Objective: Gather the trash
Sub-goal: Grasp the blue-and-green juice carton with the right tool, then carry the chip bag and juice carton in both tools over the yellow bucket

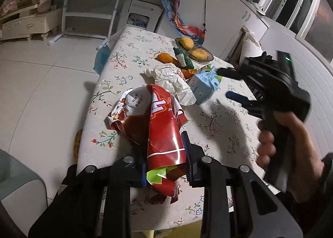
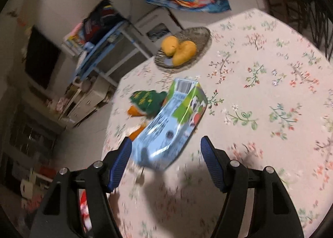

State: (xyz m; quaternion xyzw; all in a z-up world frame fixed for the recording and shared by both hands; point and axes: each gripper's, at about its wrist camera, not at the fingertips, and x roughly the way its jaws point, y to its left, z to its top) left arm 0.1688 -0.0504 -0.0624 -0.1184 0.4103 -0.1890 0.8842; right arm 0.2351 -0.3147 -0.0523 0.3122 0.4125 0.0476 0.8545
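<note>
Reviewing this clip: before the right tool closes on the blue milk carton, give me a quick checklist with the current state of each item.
1. Left tool gripping the crumpled red snack wrapper: ok, clamped between both pads.
2. Right tool open: ok, pads wide apart.
3. Light-blue and green milk carton between the right pads: not ok, only its near end sits between them, nearer the left pad.
4. Carton free of neighbours: cannot tell; crumpled white paper and a green-and-orange packet lie against it.
5. Woven dish of yellow mangoes out of the way: ok, farther back.
</note>
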